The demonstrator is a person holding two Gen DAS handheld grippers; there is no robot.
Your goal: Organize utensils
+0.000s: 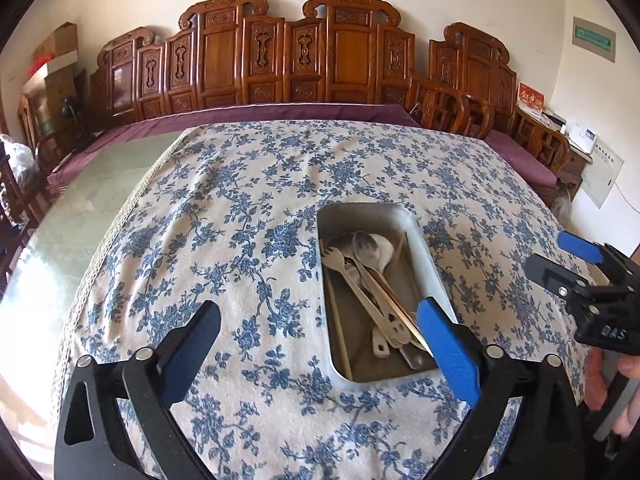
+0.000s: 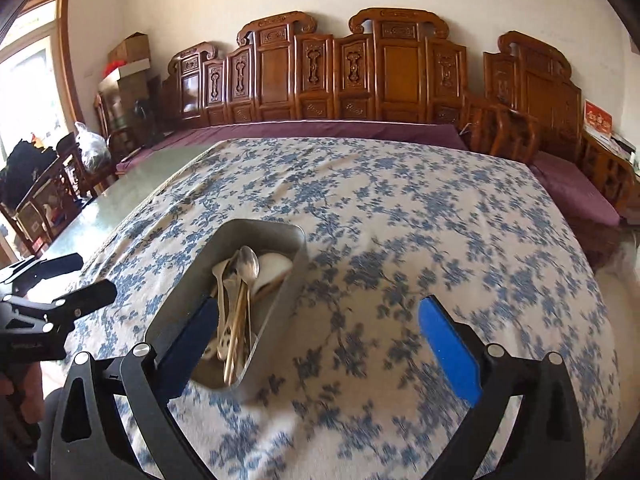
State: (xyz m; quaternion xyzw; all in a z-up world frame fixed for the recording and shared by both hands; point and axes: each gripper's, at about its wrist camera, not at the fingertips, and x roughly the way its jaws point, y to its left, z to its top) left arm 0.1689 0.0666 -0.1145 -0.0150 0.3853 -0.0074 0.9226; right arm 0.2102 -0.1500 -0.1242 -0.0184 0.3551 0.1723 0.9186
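utensils [image 1: 370,288] piled in metal tray [image 1: 430,268] on floral tablecloth [image 1: 240,220], both hand-held grippers spread apart, empty

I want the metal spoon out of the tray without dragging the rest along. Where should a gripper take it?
Grip the metal spoon just behind its bowl, coming from above with fingers across the handle. The bowl lies on top of the pile in the tray; the handle's near end is buried among the other utensils.

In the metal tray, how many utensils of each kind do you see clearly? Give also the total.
Fork: 1
Metal spoon: 1
White spoon: 1
Chopsticks: at least 2
Total: at least 5; the overlapping handles in the tray may hide more.
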